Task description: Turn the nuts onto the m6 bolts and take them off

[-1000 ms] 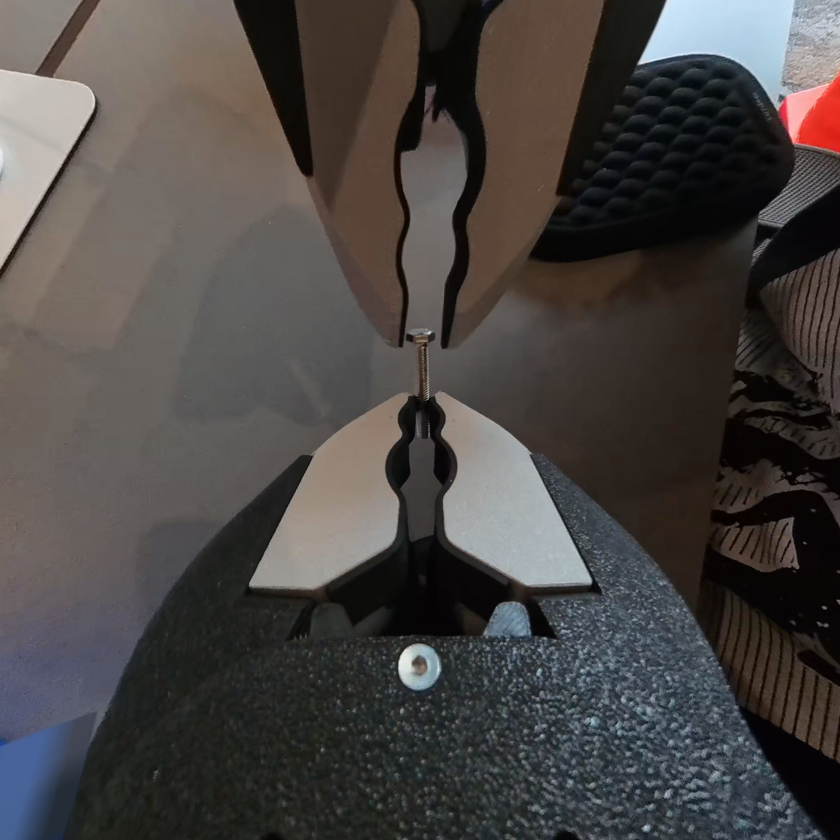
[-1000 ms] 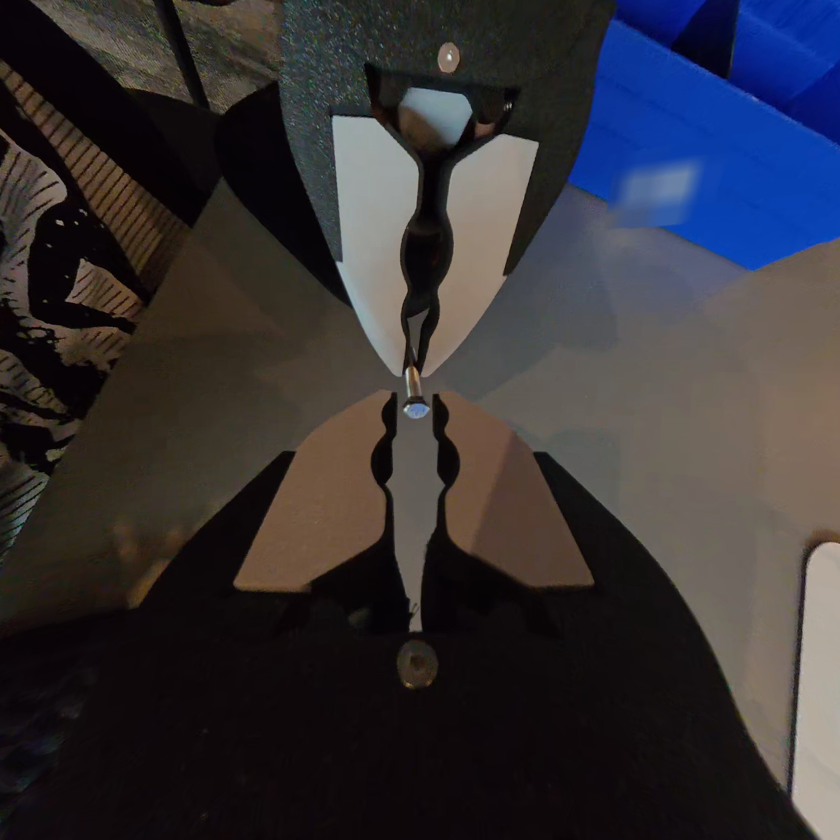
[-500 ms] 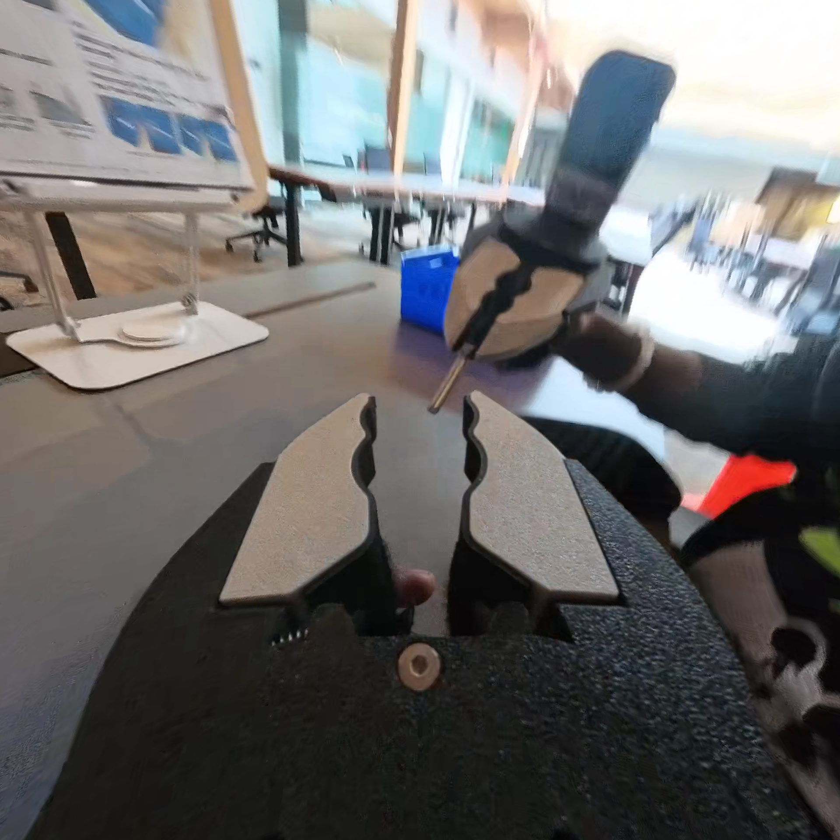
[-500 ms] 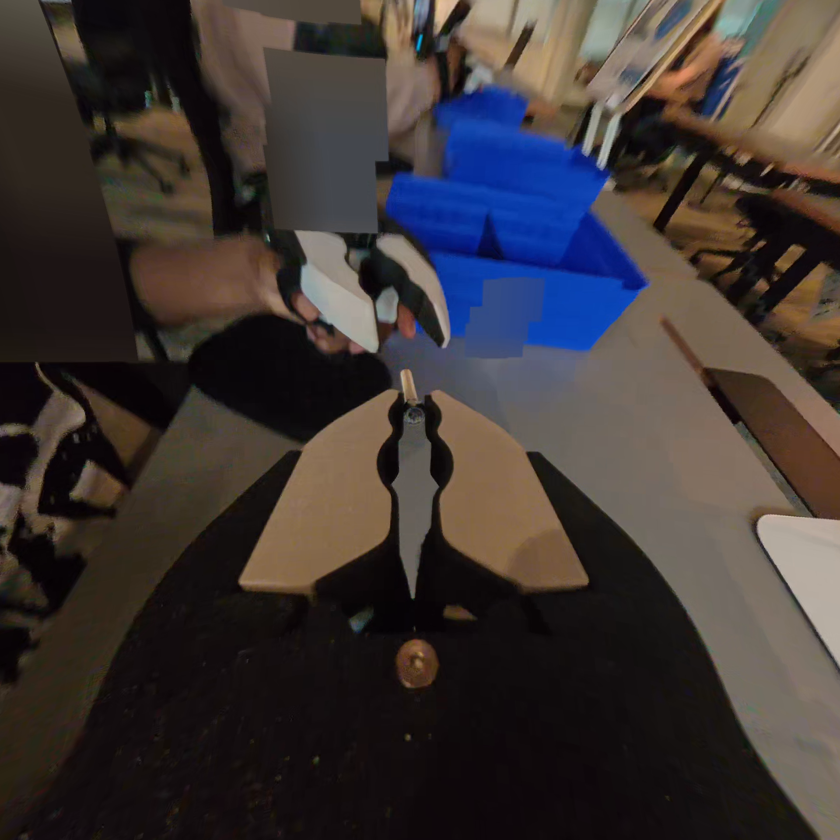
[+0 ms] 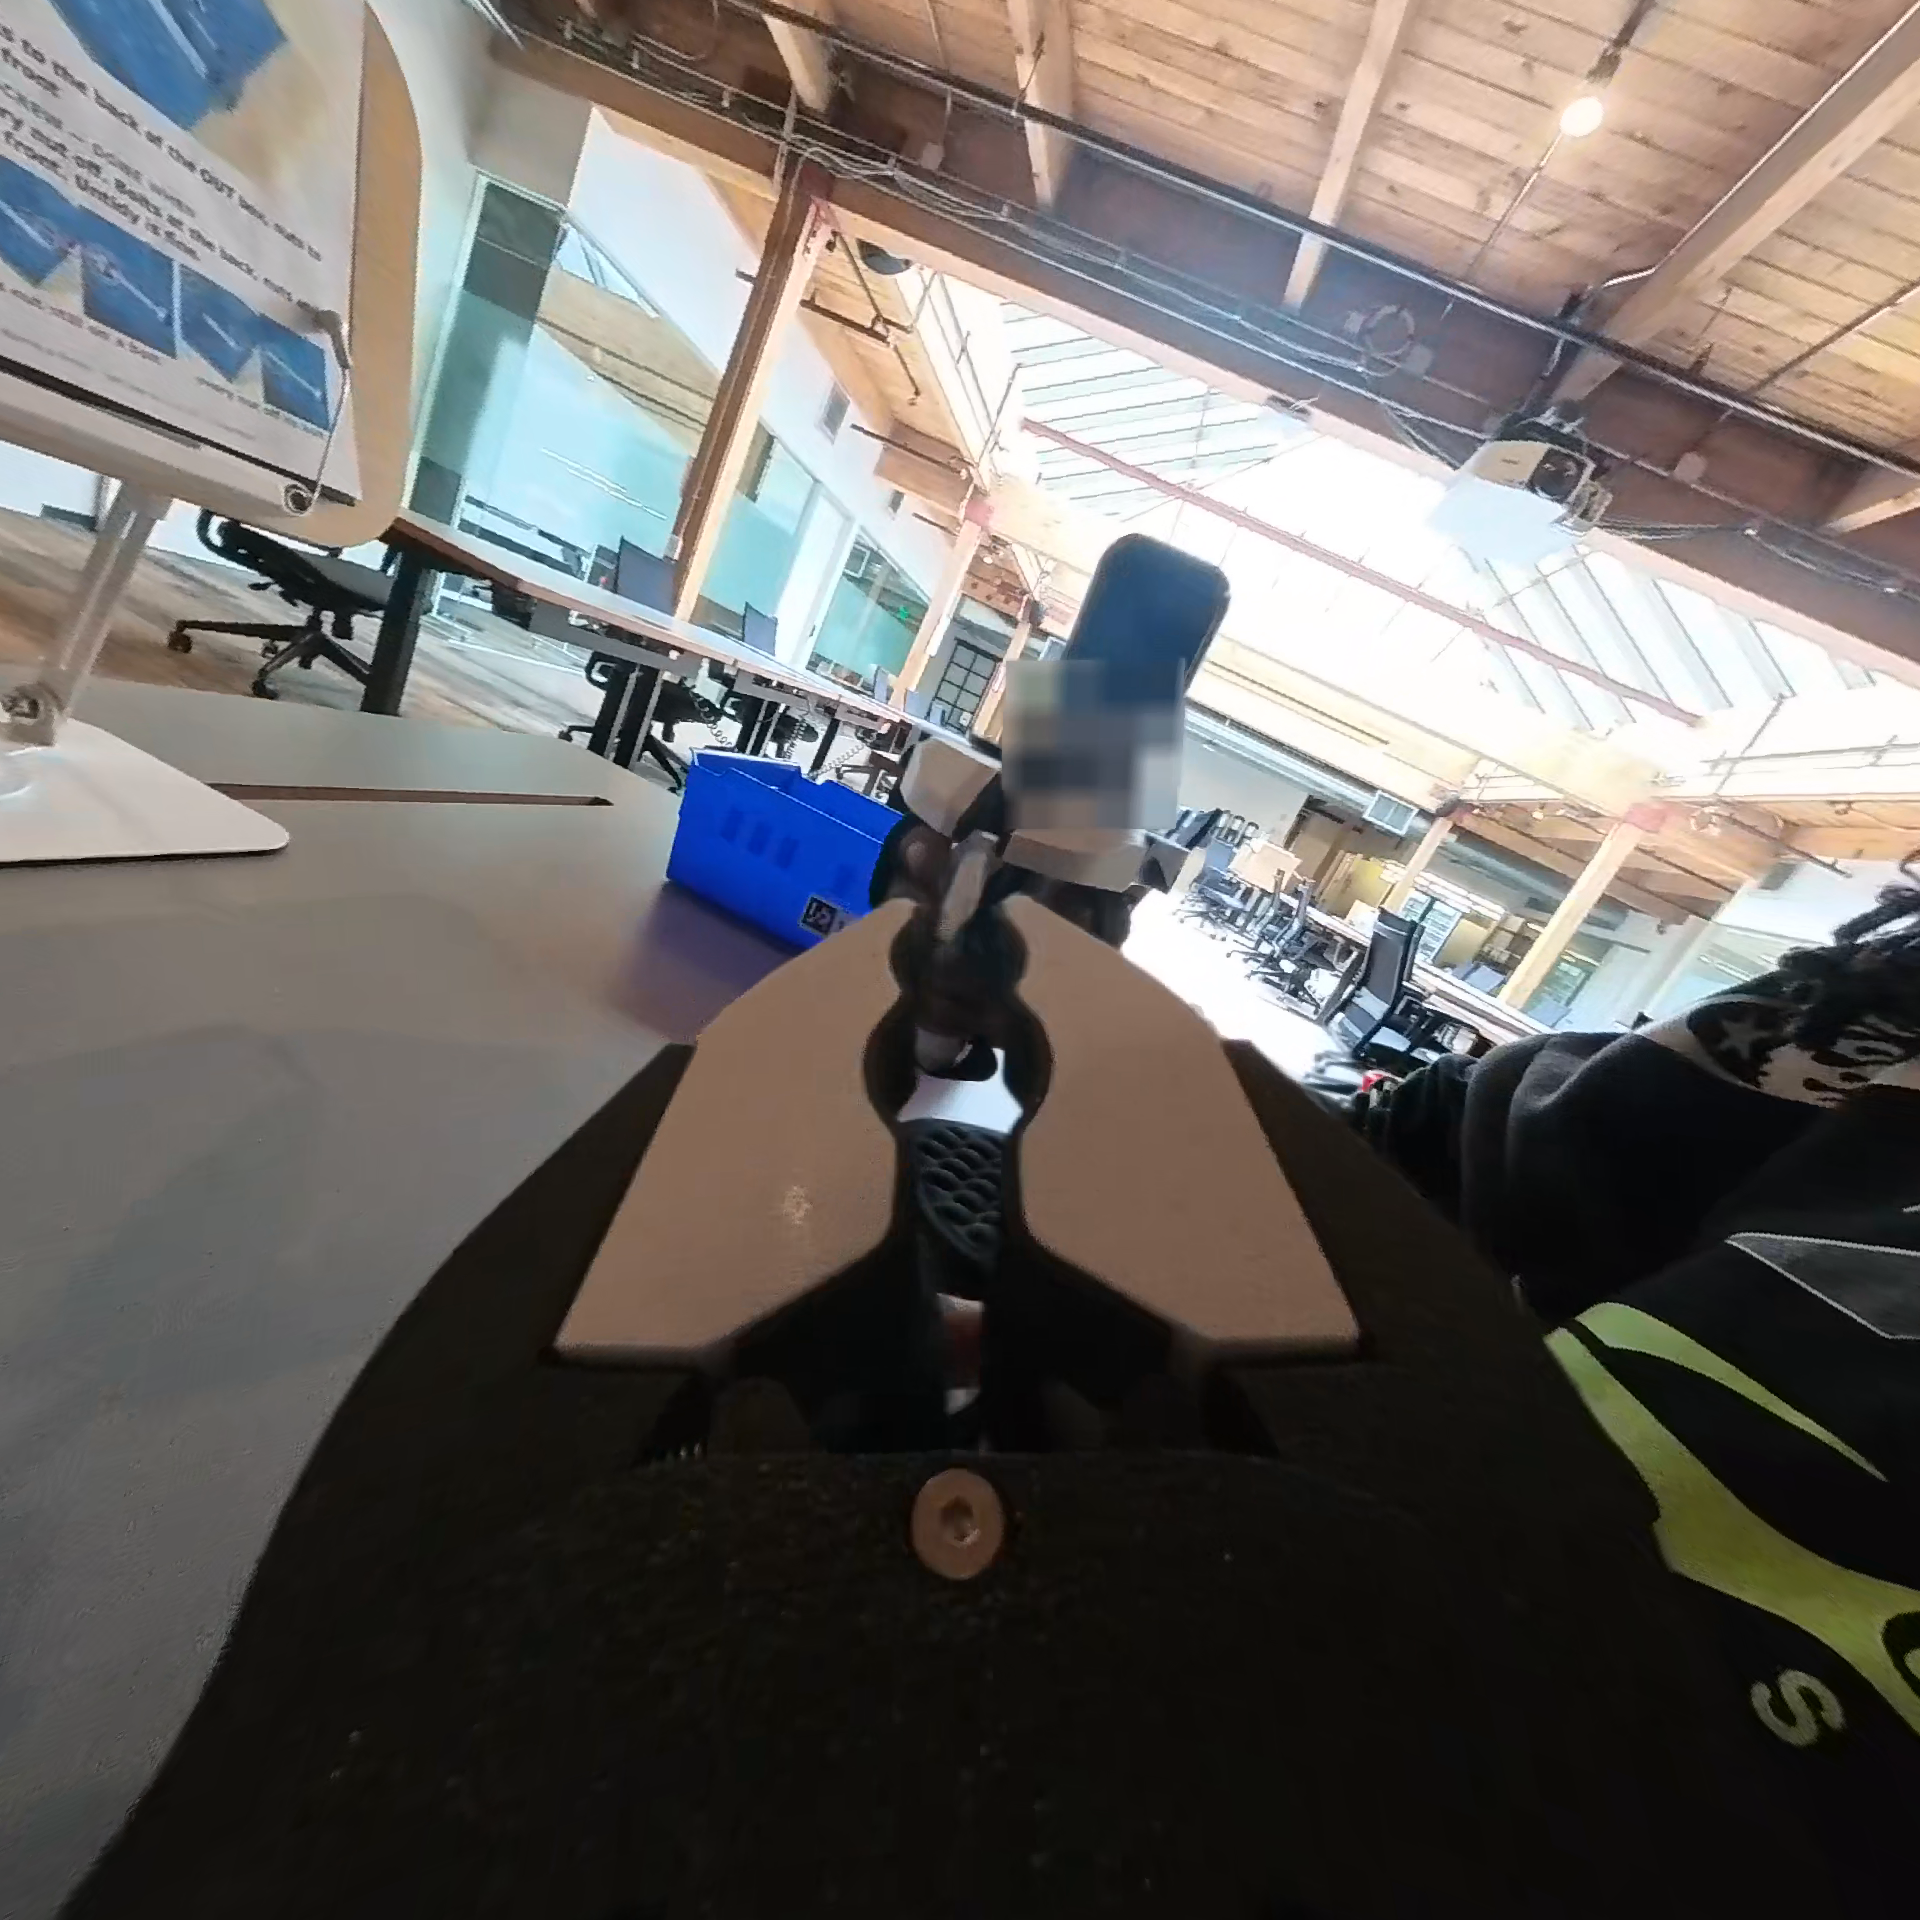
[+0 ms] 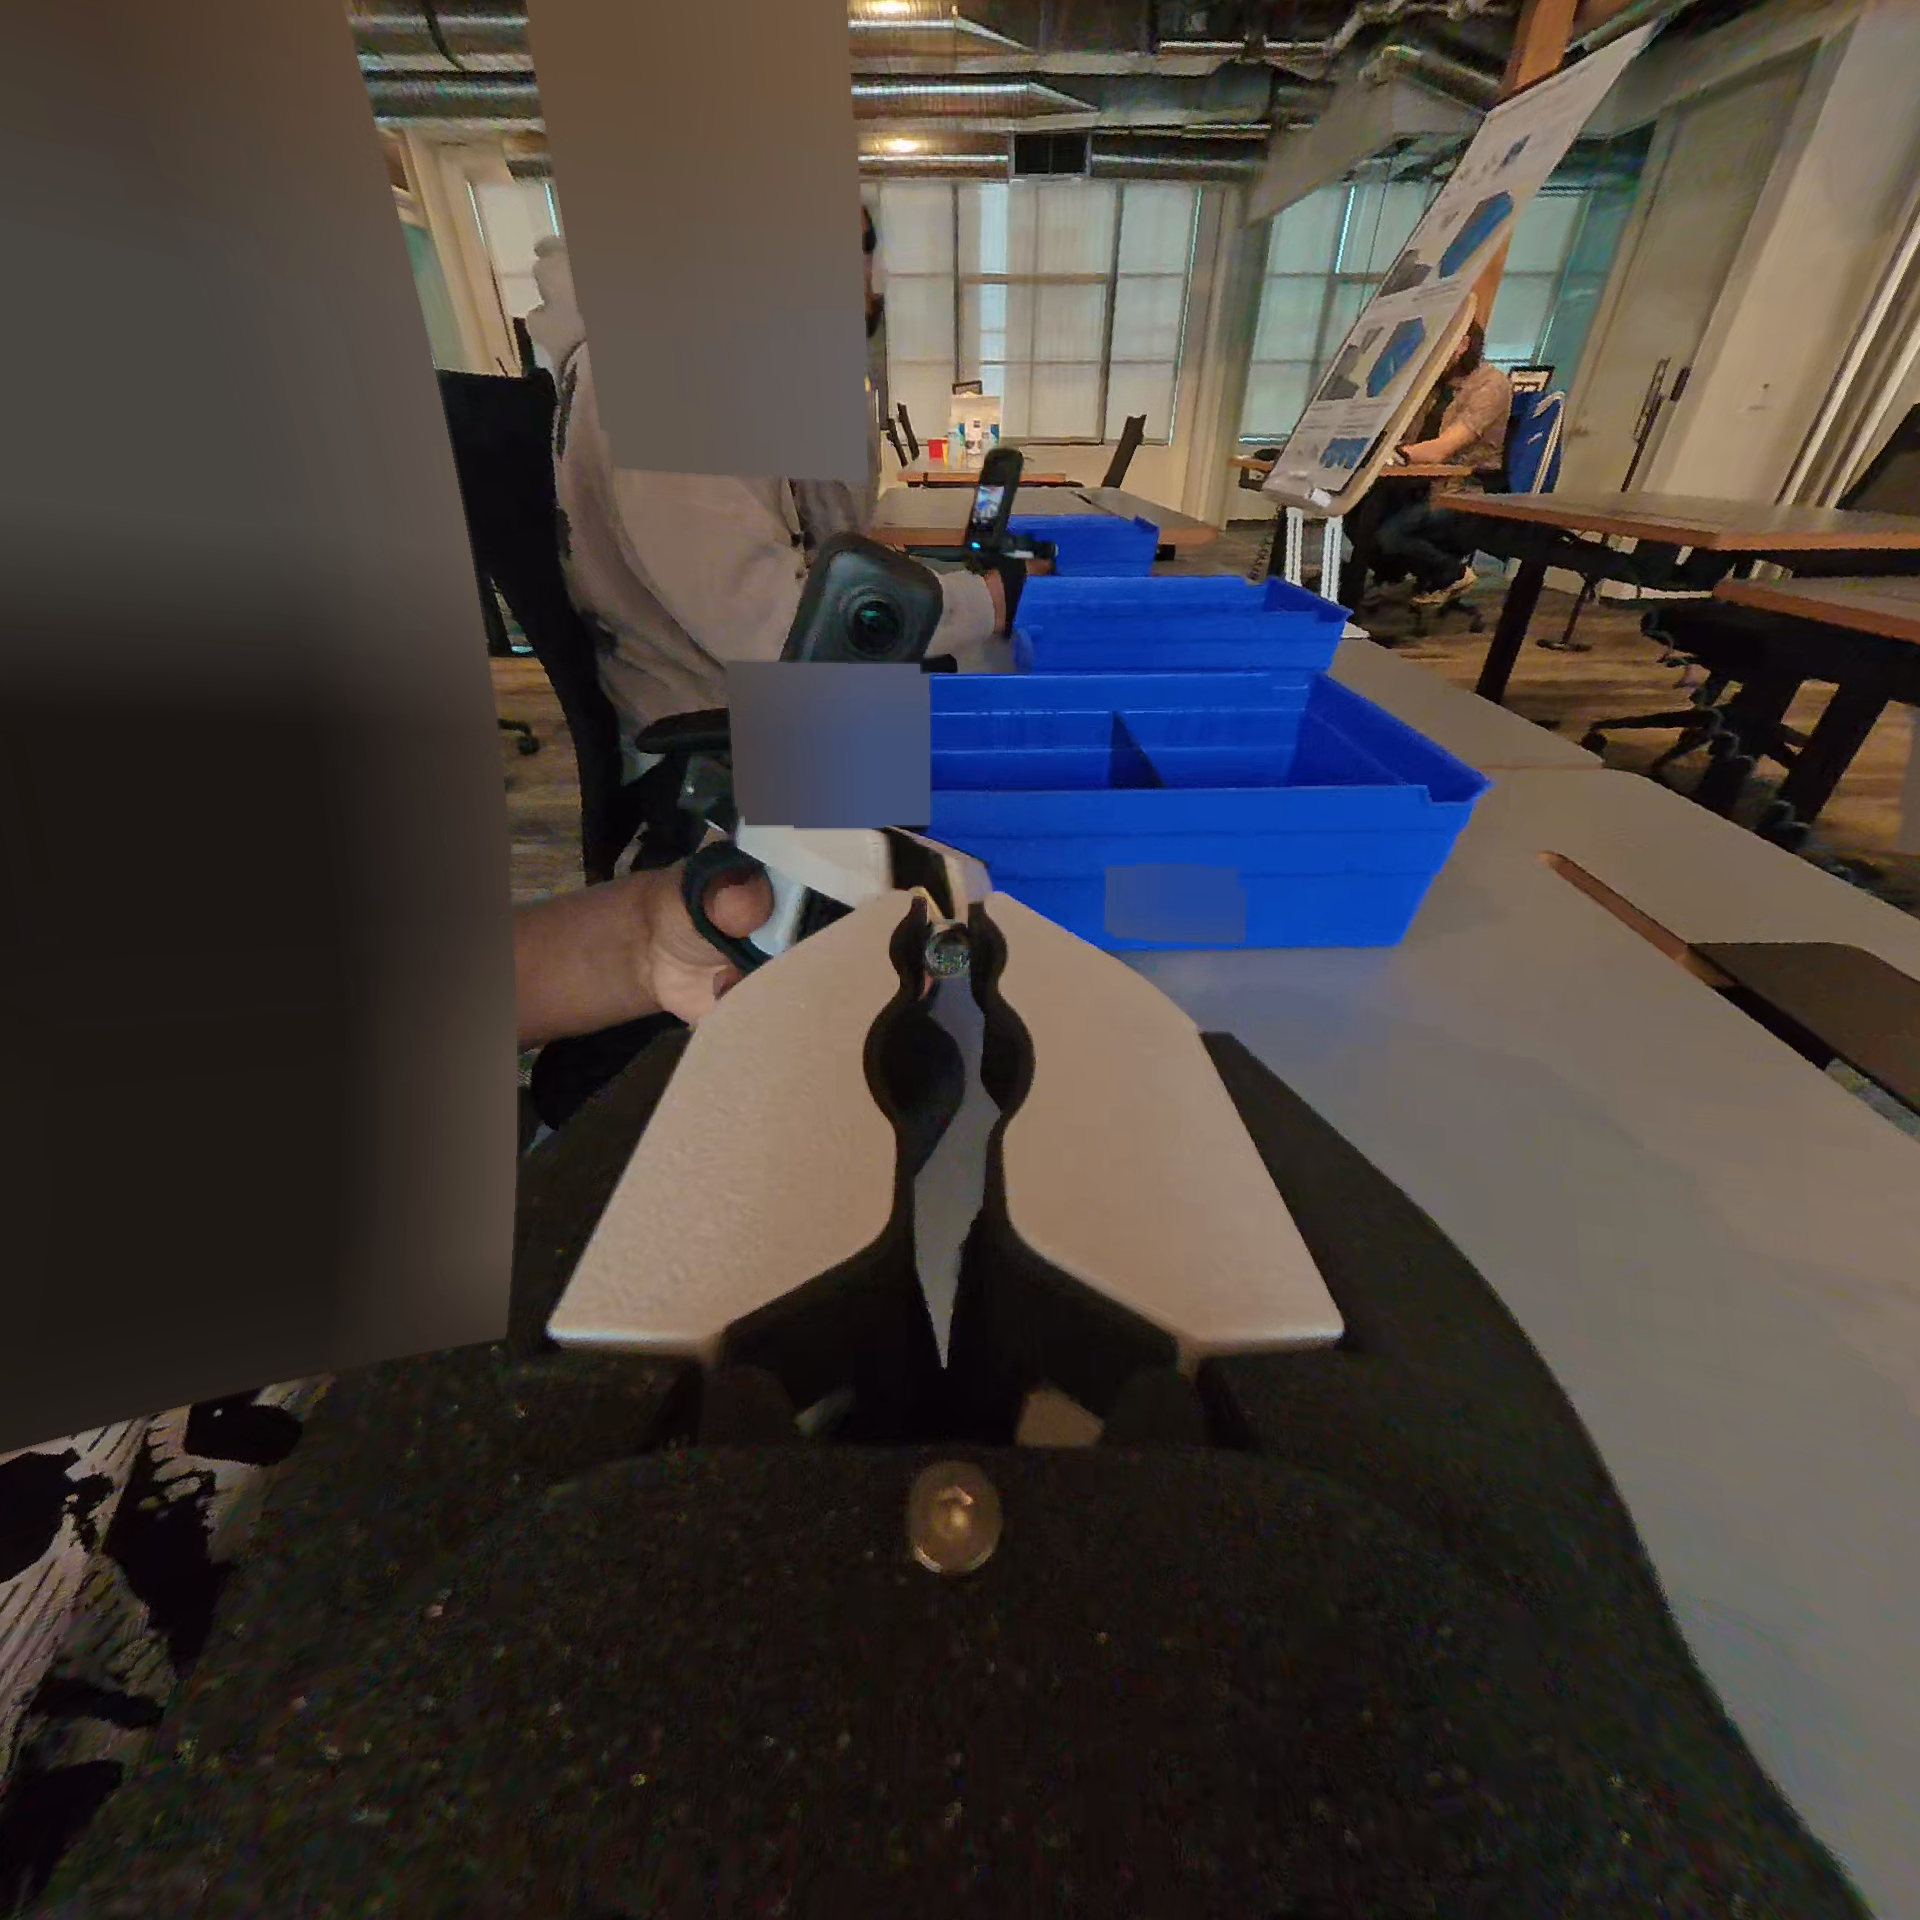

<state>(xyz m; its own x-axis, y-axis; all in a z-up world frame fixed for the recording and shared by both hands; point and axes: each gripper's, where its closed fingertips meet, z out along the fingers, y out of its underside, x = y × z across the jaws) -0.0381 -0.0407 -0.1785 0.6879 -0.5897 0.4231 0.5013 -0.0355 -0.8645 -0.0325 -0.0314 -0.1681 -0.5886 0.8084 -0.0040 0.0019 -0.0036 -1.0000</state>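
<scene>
A silver bolt (image 6: 948,951) is gripped by its head in the first notch of my right gripper (image 6: 948,914), which is shut on it. The shank points away toward my left gripper (image 6: 920,883). In the left wrist view the bolt (image 5: 961,883) runs from the right gripper (image 5: 987,842) in between the fingers of my left gripper (image 5: 961,909). These are closed around its threaded end. The view is blurred there, and I cannot tell if a nut is on the bolt. Both grippers are held above the grey table (image 6: 1455,1091).
A blue divided bin (image 6: 1195,831) stands on the table just behind the grippers, and shows in the left wrist view (image 5: 769,852). More blue bins (image 6: 1174,623) stand farther back. A sign on a white stand (image 5: 104,790) is at the left. Another person (image 6: 675,561) sits behind. My two grippers' fingertips are within a few centimetres of each other.
Both grippers swung up from pointing down at the table to level. My right gripper closed on the bolt's head. My left gripper let go of the threaded end, opened wide, then closed around the bolt again.
</scene>
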